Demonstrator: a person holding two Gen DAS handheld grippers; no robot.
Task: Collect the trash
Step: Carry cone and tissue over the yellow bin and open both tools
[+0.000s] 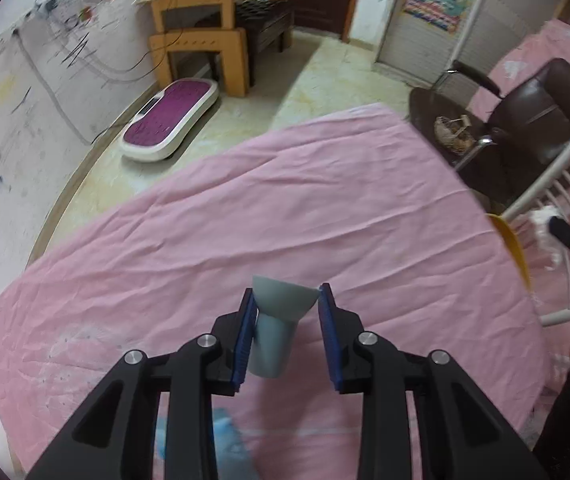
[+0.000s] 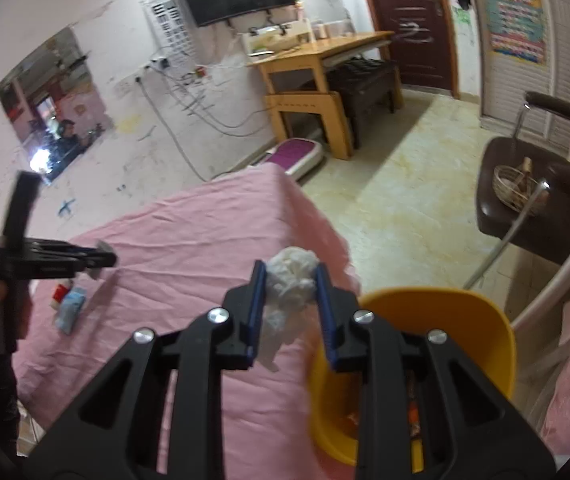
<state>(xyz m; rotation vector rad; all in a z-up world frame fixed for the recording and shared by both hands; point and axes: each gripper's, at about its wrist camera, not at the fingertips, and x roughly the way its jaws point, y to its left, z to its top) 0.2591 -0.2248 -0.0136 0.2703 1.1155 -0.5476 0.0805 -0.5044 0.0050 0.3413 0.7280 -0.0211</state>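
Note:
My left gripper [image 1: 285, 294] is shut on a crushed grey paper cup [image 1: 275, 326] and holds it above the pink bedsheet [image 1: 245, 208]. My right gripper [image 2: 289, 274] is shut on a crumpled white tissue [image 2: 291, 276] and holds it over the sheet, just left of the yellow trash bin [image 2: 481, 320]. The bin holds some orange scraps. The left gripper shows in the right wrist view [image 2: 101, 259] at the far left. A blue packet [image 2: 70, 307] lies on the sheet below it. The right gripper with its tissue [image 1: 545, 220] shows at the right edge of the left wrist view, beside the bin rim [image 1: 513, 240].
A brown chair [image 2: 533, 208] with a small basket [image 2: 517, 190] on it stands right of the bed. A white metal rail [image 2: 565, 272] runs next to the bin. A wooden desk [image 2: 321, 80] and a purple-topped scale [image 1: 171, 120] are across the tiled floor.

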